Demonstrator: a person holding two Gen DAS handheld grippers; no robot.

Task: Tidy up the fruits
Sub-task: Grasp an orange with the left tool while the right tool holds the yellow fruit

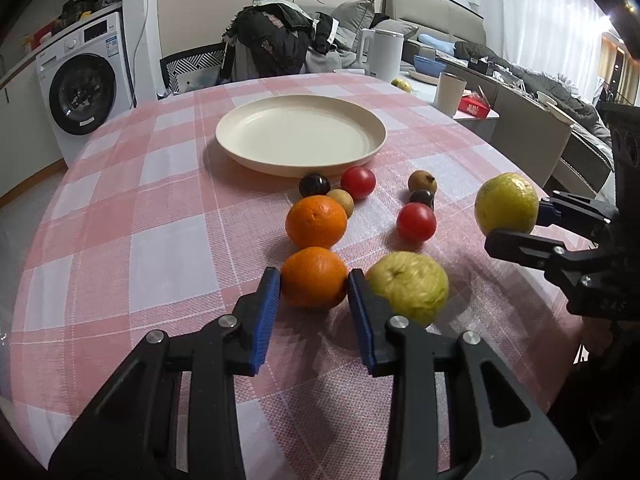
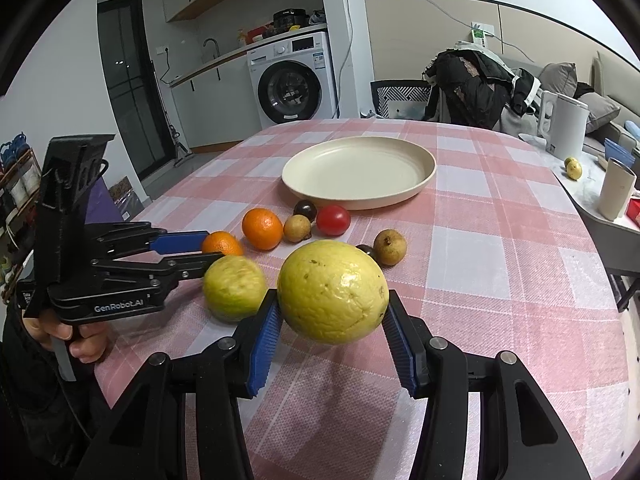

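Fruits lie scattered on the desk (image 1: 120, 208) ahead of your fingers, short of the cream plate (image 1: 301, 135), which sits farthest out. Your right gripper (image 2: 332, 314) clamps the large yellow-green fruit (image 2: 333, 291) between its fingers, lifted off the cloth. Just left of those fingers rests a second green fruit (image 2: 234, 288). Your left gripper (image 1: 313, 282) has its fingers closed against the near orange (image 1: 314, 277); just beyond their tips sits another orange (image 1: 316, 222), then red tomatoes (image 1: 416, 222) and small brown and dark fruits.
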